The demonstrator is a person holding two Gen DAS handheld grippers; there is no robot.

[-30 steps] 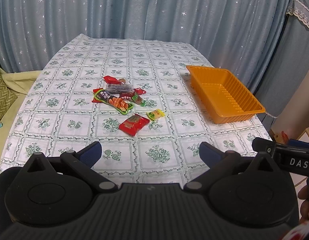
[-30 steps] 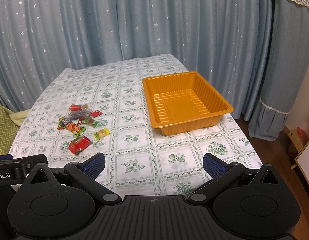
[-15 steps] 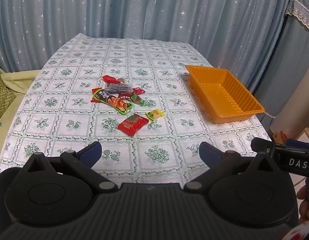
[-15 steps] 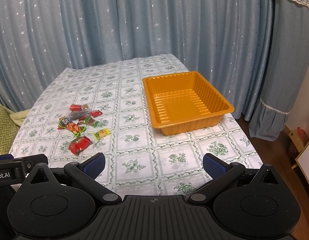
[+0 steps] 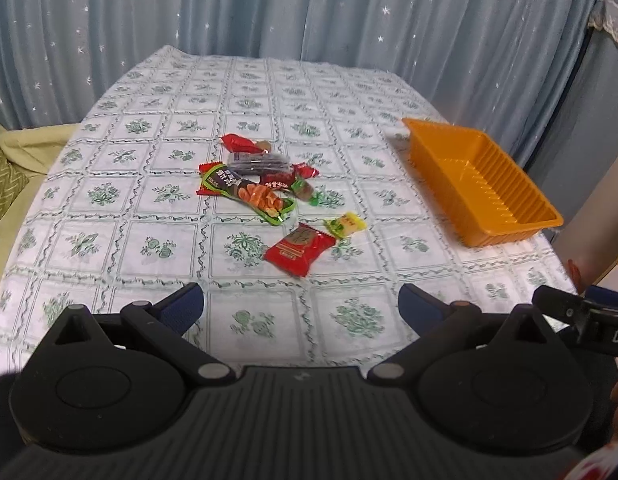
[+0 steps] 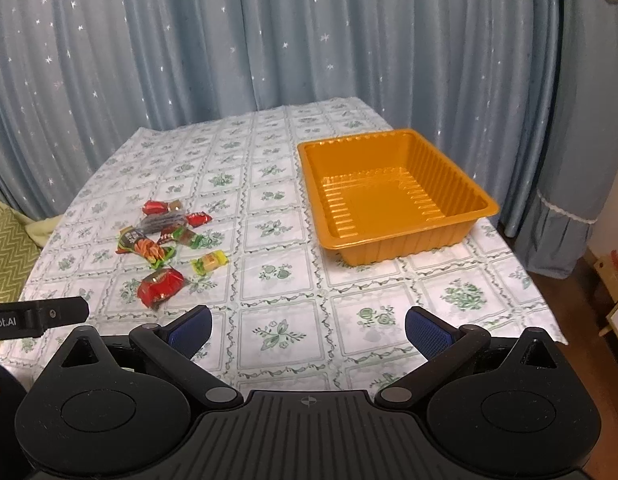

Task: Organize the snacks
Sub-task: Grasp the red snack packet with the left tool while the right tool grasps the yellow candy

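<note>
Several snack packets lie in a loose pile mid-table: a red packet [image 5: 299, 249] nearest me, a small yellow-green packet [image 5: 345, 225], a long green and orange packet [image 5: 249, 196] and a dark bar [image 5: 259, 163]. An empty orange tray [image 5: 485, 184] stands at the right; in the right wrist view the tray [image 6: 393, 200] is ahead and the red packet [image 6: 160, 286] at the left. My left gripper [image 5: 301, 306] is open and empty, just short of the red packet. My right gripper [image 6: 307, 326] is open and empty over the table's near part.
The table has a white cloth with green flower squares [image 5: 157, 200]. Blue starred curtains [image 6: 269, 40] hang close behind it. A green zigzag cushion [image 5: 1, 184] lies off the left edge. The table's right edge drops to the floor [image 6: 569, 292].
My left gripper has moved forward toward the snack pile, which now looks nearer. My right gripper has barely moved. Both stay open.
</note>
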